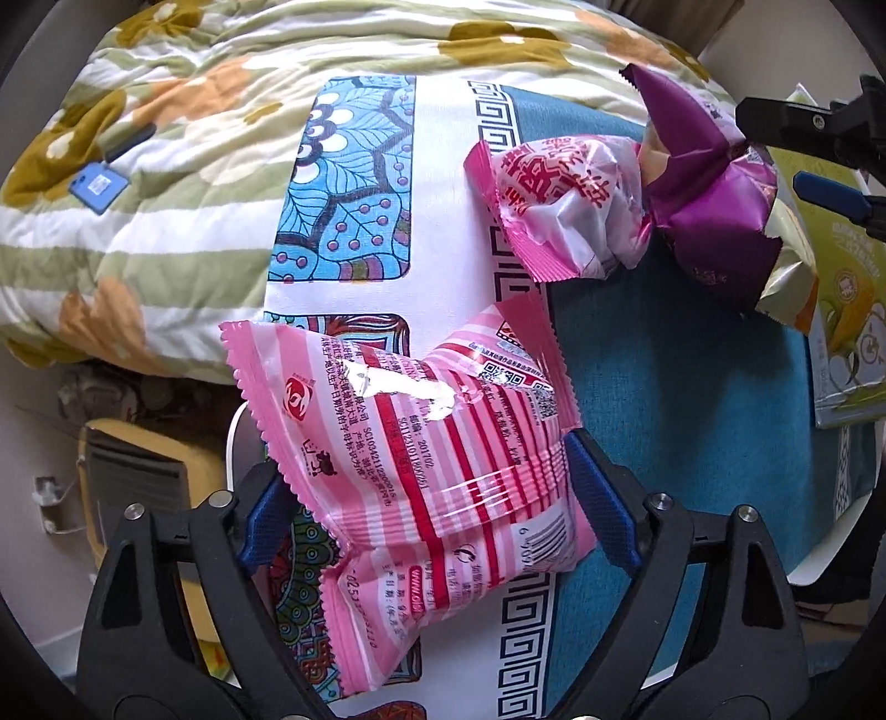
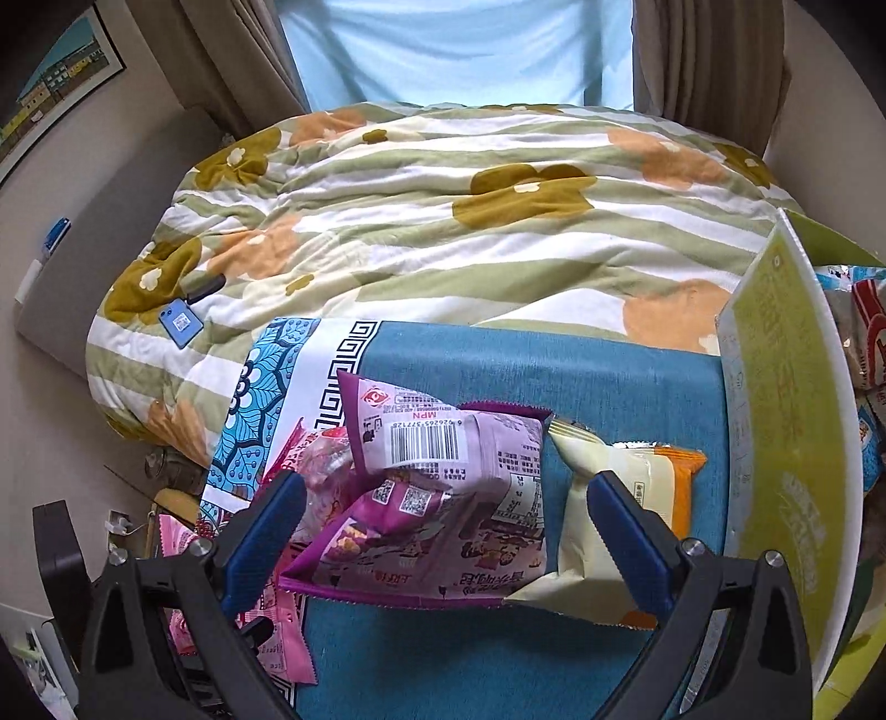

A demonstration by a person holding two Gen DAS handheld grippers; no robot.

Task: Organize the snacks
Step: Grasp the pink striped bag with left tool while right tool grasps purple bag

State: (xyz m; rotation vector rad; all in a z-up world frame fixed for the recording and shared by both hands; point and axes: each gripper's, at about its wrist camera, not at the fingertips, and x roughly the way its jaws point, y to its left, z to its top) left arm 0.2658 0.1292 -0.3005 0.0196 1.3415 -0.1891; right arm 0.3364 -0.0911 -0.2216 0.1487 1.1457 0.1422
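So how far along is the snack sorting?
Some packets already sit in the green box. The left gripper straddles a pink striped packet; the right gripper hangs open over the purple packet. The cream-and-orange packet and another pink one remain.

Bed covered by a floral striped quilt (image 2: 443,221), bright window (image 2: 454,50) flanked by beige curtains (image 2: 243,66), framed picture (image 2: 55,94) hung on the left wall, daylight noted throughout

Teal patterned tablecloth (image 2: 609,376), snack packets (image 2: 459,471) on it, green box (image 2: 786,421)
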